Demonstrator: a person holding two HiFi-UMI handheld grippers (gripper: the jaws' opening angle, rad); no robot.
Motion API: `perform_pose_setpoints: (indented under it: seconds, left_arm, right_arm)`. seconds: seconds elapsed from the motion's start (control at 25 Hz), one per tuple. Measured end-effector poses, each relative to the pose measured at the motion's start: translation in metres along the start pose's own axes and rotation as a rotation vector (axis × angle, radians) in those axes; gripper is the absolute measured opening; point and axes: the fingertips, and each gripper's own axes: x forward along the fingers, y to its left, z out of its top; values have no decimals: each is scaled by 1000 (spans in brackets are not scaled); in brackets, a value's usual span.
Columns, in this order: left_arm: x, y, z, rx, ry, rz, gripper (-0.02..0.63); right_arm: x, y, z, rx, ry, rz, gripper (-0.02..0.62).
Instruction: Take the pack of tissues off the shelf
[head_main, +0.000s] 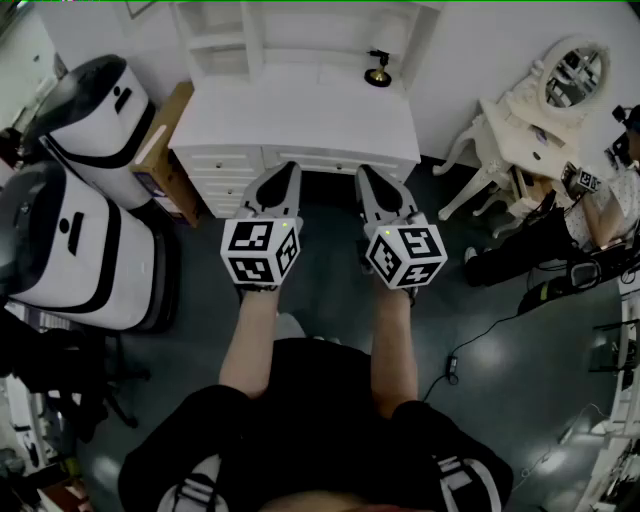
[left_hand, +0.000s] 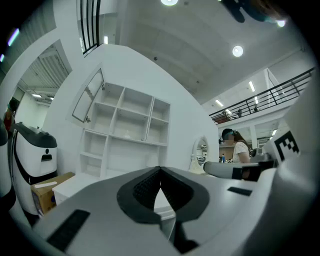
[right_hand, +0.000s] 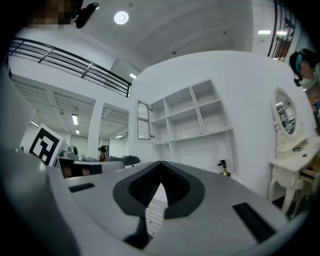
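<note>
A white shelf unit with open compartments stands on a white desk straight ahead of me. A small pale thing lies on a middle shelf; I cannot tell whether it is the pack of tissues. My left gripper and right gripper are held side by side just short of the desk's front edge. Both are shut with nothing between the jaws, as the left gripper view and the right gripper view also show. Both point towards the shelves, well short of them.
Two large white machines and a cardboard box stand left of the desk. A small brass-coloured ornament sits on the desk's right end. At the right are a white vanity table with an oval mirror, a seated person and floor cables.
</note>
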Motion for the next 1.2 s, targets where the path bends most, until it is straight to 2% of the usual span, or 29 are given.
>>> perform_pose_setpoints:
  seconds: [0.24,0.4,0.68,0.84,1.2]
  left_arm:
    - [-1,1,-4,-2,6,-16,11]
    - [5,8,-3,-3,10,-32,11]
    - [32,32,7,8,7,-63,11]
    - [41,65,19,14,10,-52,11]
    - [48,172,30,-11,27,32,11]
  right_arm:
    - [2,1,-6,10,8,-12,17]
    - [7,0,-3,8,-25,-30,17]
    - [44,-9,-3,27,-12,-69,17]
    - [78,-3,-4,57,-8,-66,17]
    - [178,54,-29,89,43,23,17]
